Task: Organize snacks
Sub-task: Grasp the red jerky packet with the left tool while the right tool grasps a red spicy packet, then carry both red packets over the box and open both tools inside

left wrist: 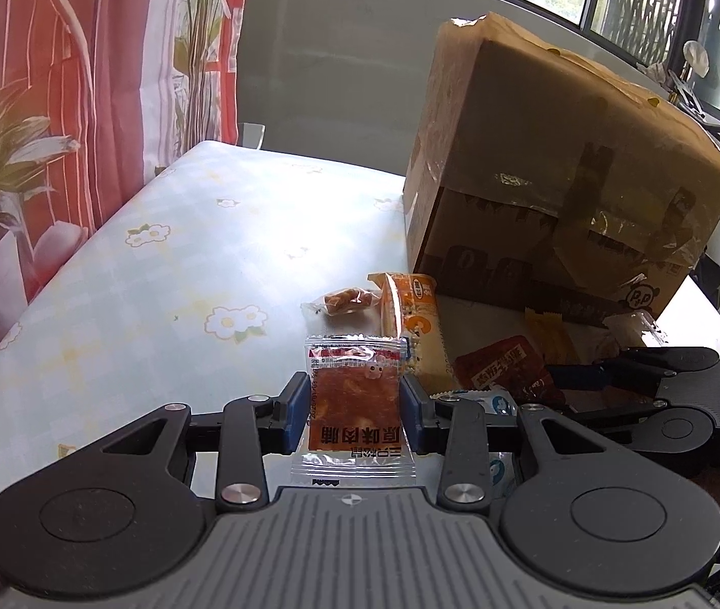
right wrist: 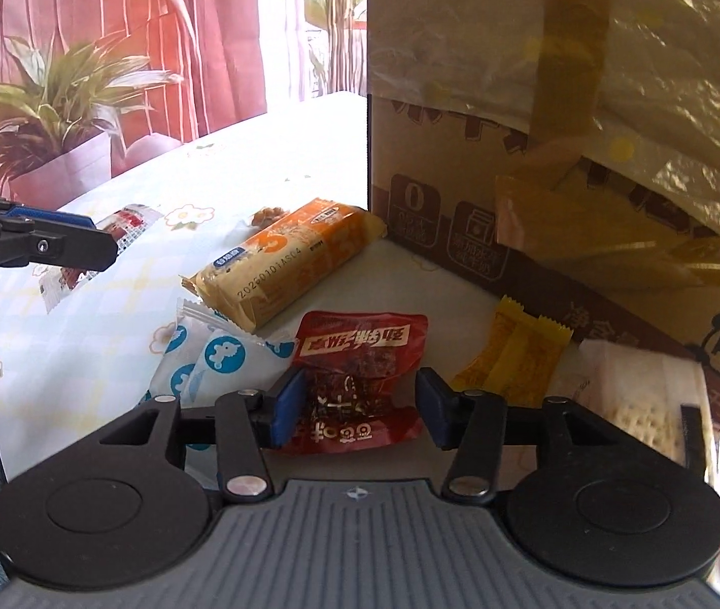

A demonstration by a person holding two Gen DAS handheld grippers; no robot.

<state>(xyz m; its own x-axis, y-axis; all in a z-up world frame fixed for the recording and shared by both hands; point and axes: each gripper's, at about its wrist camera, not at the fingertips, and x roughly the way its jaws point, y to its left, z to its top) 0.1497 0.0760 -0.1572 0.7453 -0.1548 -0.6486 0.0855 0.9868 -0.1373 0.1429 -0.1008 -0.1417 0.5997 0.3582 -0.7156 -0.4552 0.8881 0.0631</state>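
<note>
Clear-wrapped jerky packet [left wrist: 354, 401] clamped in left gripper [left wrist: 353, 406] jaws
Right gripper [right wrist: 360, 408] jaws apart around red snack pouch [right wrist: 360, 355] on bench [left wrist: 157, 279], not pressing; cardboard box [left wrist: 562, 177] beside

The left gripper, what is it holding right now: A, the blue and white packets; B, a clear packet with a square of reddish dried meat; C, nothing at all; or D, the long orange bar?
B: in the left wrist view the left gripper has its blue pads pressed against both sides of the clear meat packet, while the long orange bar lies on the table beyond it.
</note>
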